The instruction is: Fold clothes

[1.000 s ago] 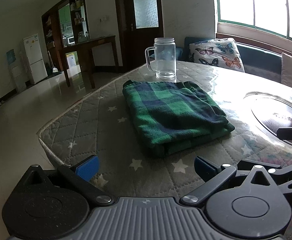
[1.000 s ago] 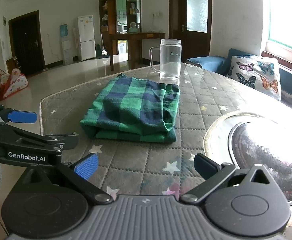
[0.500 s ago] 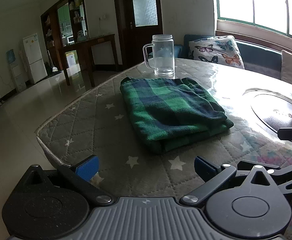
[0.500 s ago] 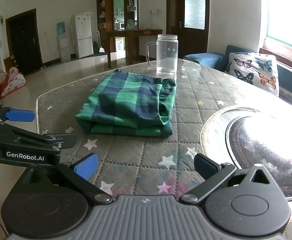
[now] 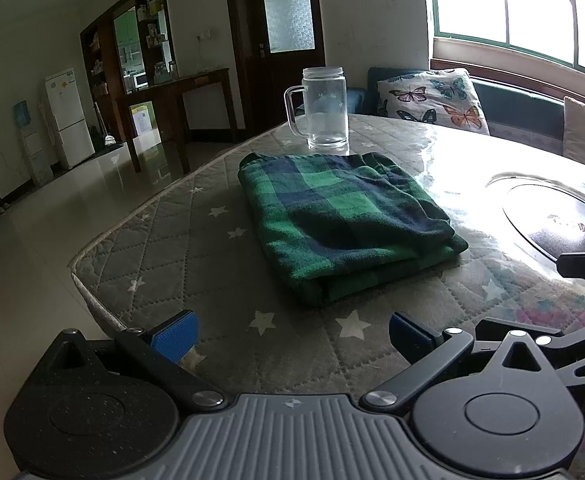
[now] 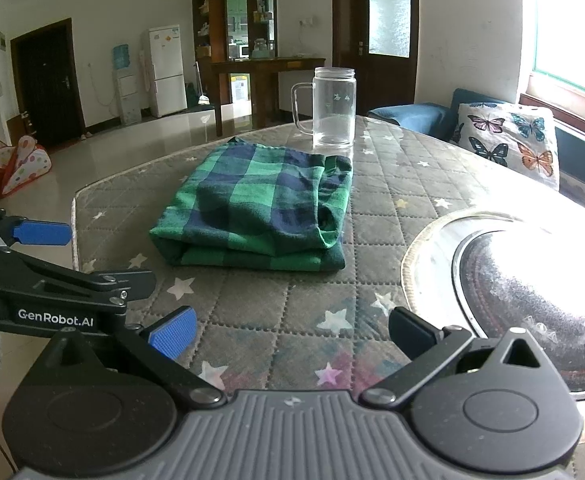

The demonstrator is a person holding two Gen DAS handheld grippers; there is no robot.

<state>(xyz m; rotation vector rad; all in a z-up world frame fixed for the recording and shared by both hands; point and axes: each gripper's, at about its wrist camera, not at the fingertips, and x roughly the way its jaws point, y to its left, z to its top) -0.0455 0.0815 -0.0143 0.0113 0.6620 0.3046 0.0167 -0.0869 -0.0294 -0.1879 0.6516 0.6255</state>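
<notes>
Item: green-and-navy plaid cloth (image 5: 344, 220), soft fleece-like weave, folded to a thick rectangle, lying ahead of both tools on the quilted star-print tabletop (image 5: 196, 240). Beyond it, a clear glass mug (image 6: 333, 108) (cylindrical, handled). Left tool (image 5: 292, 332) and right tool (image 6: 290, 330): ribbed blue pads wide apart, holding nothing.

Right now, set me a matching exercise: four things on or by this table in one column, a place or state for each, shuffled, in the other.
Things:
1. plaid garment
2. glass mug
3. butterfly cushion
4. left gripper

Places or states:
A. empty, upright behind the fabric
B. open, holding nothing
C. folded flat on the quilted table cover
D. on the seat under the window

Pairs: 1-C, 2-A, 3-D, 4-B
</notes>
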